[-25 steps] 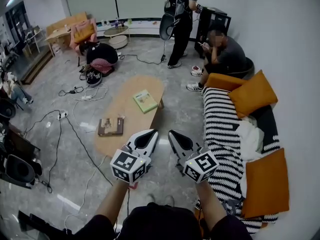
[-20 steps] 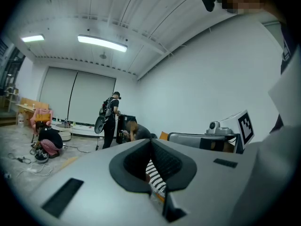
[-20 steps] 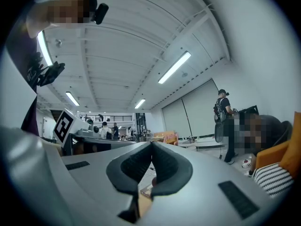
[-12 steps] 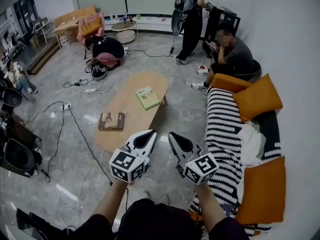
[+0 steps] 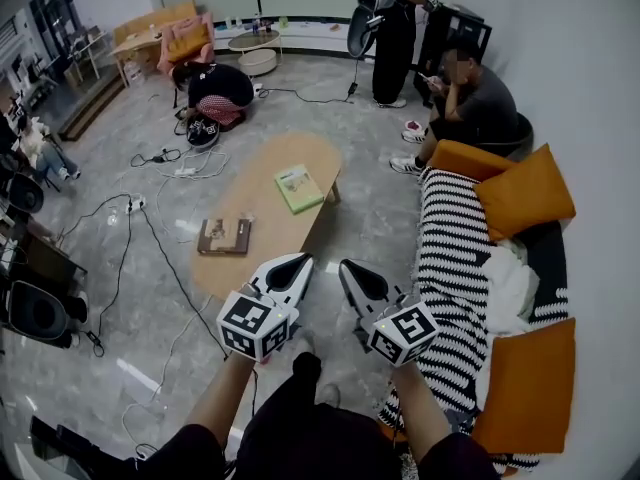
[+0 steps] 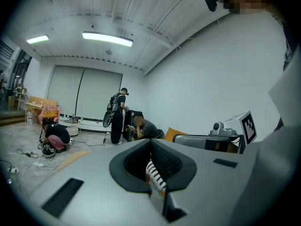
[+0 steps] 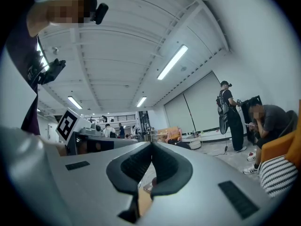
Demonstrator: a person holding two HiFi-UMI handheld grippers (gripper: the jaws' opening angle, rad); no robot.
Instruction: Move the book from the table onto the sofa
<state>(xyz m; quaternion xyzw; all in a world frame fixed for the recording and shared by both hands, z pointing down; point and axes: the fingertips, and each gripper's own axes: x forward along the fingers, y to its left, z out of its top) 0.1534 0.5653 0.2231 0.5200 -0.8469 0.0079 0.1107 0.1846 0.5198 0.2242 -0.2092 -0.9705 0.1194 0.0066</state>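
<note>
A green book (image 5: 299, 188) lies flat on the far half of the oval wooden table (image 5: 270, 268). A brown flat book-like thing (image 5: 223, 236) lies on the table's near left part. To the right stands the black-and-white striped sofa (image 5: 447, 258) with orange cushions (image 5: 525, 193). My left gripper (image 5: 300, 260) and right gripper (image 5: 350, 266) hang side by side in the air short of the table's near end, both shut and empty. The left gripper view shows its jaws (image 6: 151, 141) shut on nothing, and so does the right gripper view (image 7: 151, 145).
Cables (image 5: 150, 238) trail over the floor left of the table. One person crouches on the floor (image 5: 215, 88), another stands at the back (image 5: 395, 28), and a third sits at the sofa's far end (image 5: 475, 98). A white cloth (image 5: 505, 283) lies on the sofa seat.
The table and sofa have slid down and nearer in the head view. Both grippers stay shut, side by side. A dark trouser leg now shows below them.
</note>
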